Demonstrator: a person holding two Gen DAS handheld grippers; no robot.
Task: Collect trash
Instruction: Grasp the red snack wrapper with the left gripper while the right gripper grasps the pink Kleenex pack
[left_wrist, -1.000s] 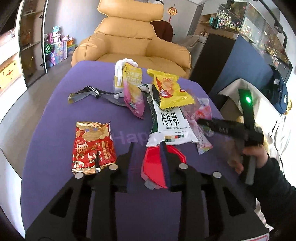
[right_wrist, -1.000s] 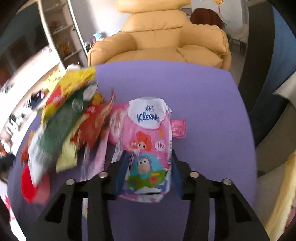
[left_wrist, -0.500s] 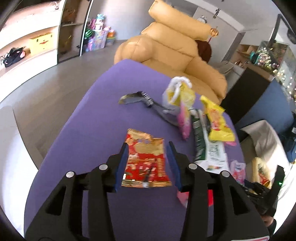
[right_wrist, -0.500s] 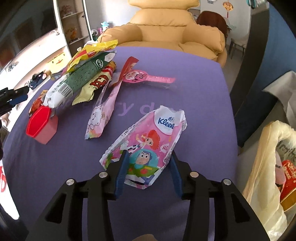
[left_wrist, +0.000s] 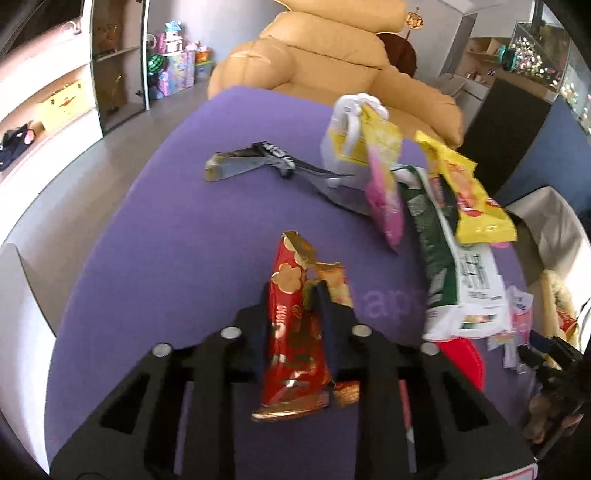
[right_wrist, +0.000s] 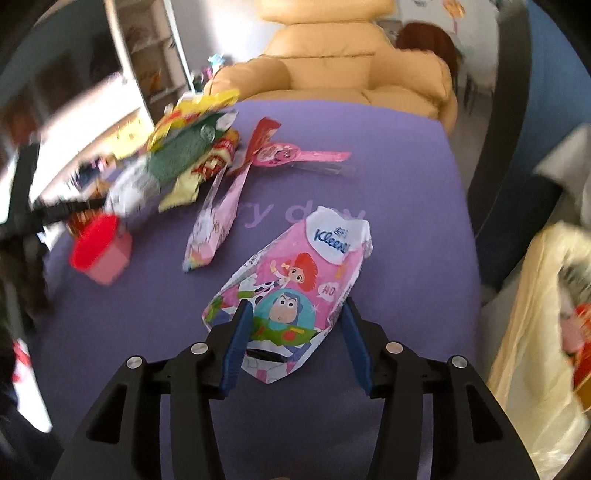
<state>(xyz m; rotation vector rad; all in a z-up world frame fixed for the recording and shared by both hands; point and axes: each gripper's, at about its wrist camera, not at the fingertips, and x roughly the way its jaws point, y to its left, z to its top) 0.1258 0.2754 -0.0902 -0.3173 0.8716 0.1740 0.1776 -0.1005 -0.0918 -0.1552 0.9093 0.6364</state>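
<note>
Your left gripper is closing its fingers on the red snack wrapper lifted edge-up off the purple surface, while your right gripper fingers are spreading around the pink tissue pack; next, carry the wrapper to the trash bag at three o'clock.

Crumpled red snack wrapper, pinched upright

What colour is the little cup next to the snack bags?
The little cup is red around the rim with lighter pink sides. The right wrist view shows it best.
</note>
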